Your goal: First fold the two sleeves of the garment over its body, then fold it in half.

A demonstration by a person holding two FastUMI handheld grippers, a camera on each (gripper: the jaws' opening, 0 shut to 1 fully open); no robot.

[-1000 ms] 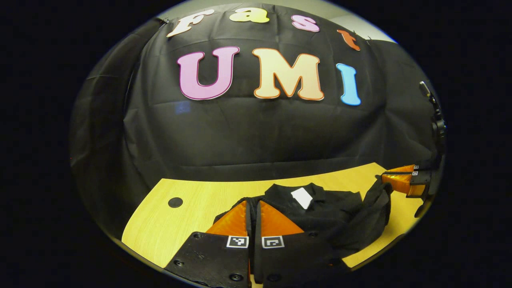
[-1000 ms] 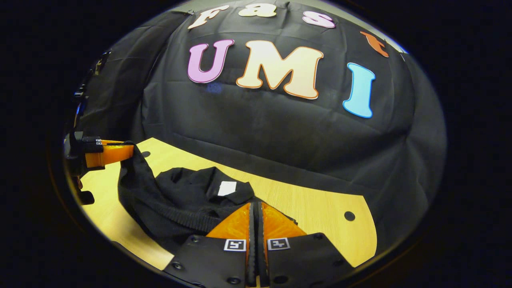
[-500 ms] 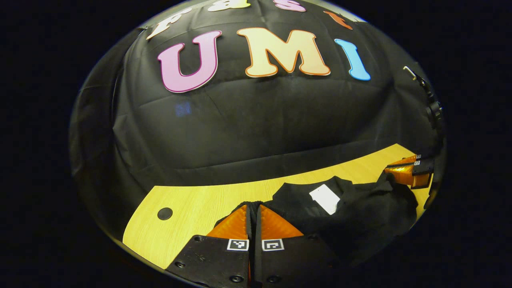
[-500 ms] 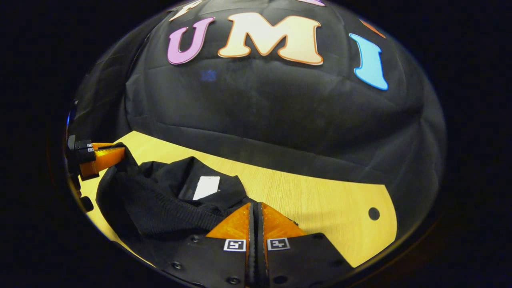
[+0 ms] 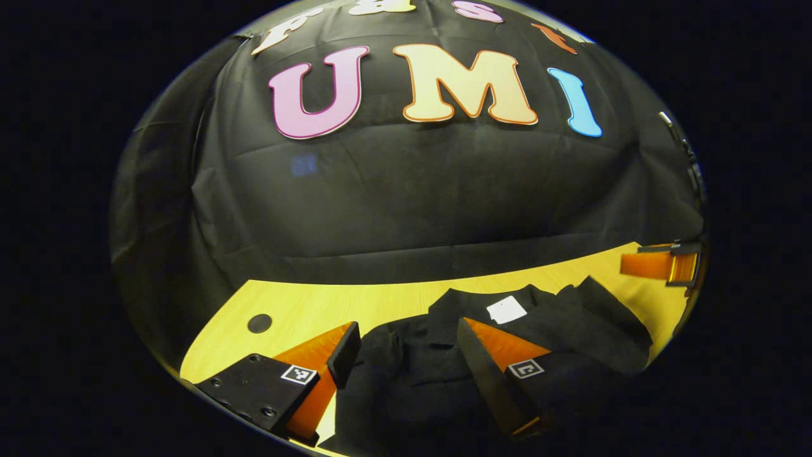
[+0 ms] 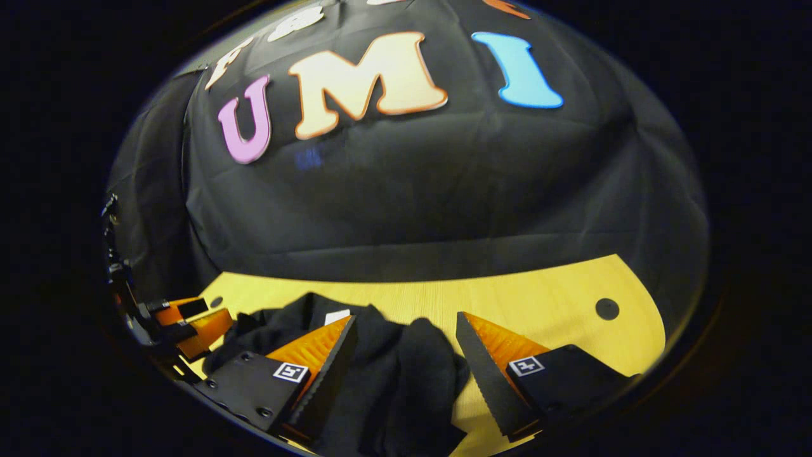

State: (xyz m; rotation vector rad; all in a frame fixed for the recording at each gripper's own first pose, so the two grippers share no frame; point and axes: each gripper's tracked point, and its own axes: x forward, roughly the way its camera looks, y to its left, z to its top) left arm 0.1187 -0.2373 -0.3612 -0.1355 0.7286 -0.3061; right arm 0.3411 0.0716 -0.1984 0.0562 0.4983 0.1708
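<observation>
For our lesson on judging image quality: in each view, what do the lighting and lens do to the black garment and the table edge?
Left gripper view: the garment is so dark its folds barely separate, only its white tag stands out; the table edge bows from fisheye distortion. Right gripper view: the scene is tilted, the garment merges into shadow near the bottom, and the table is evenly lit without glare.

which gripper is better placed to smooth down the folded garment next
Probably the left. The left gripper is open with the black garment lying flat right between its fingers. The right gripper, also open, sits at the garment's bunched edge, partly over bare table.
</observation>
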